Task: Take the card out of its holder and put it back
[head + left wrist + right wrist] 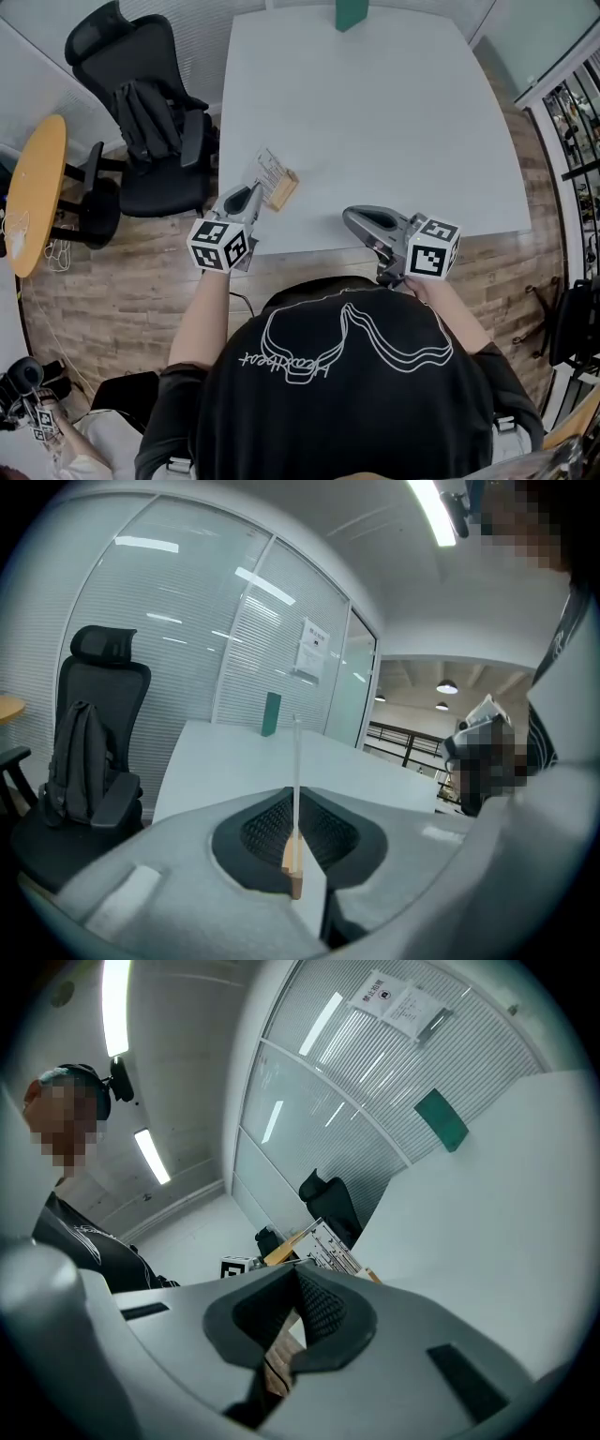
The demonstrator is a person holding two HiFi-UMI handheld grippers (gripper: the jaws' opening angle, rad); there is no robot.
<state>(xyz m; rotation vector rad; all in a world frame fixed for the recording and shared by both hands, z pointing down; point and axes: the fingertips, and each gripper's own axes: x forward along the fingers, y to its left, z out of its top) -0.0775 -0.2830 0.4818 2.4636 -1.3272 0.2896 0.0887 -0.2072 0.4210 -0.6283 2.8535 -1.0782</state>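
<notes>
A small wooden card holder (pixel 282 190) lies near the front left corner of the white table (pixel 394 122), with a pale printed card (pixel 269 169) standing in its slot. My left gripper (pixel 255 193) comes in from the left edge. In the left gripper view its jaws (pixel 296 860) are shut on the end of the holder (pixel 292 866), and the card (pixel 297 771) rises edge-on between the pads. My right gripper (pixel 350 217) hovers at the table's front edge, apart from the holder, shut and empty (pixel 298 1274). From there the card (pixel 333 1241) shows to the left.
A green upright object (pixel 352 13) stands at the table's far edge. A black office chair (pixel 141 127) with a bag on it sits left of the table, and a round orange table (pixel 33 192) lies further left. Wooden floor runs along the front.
</notes>
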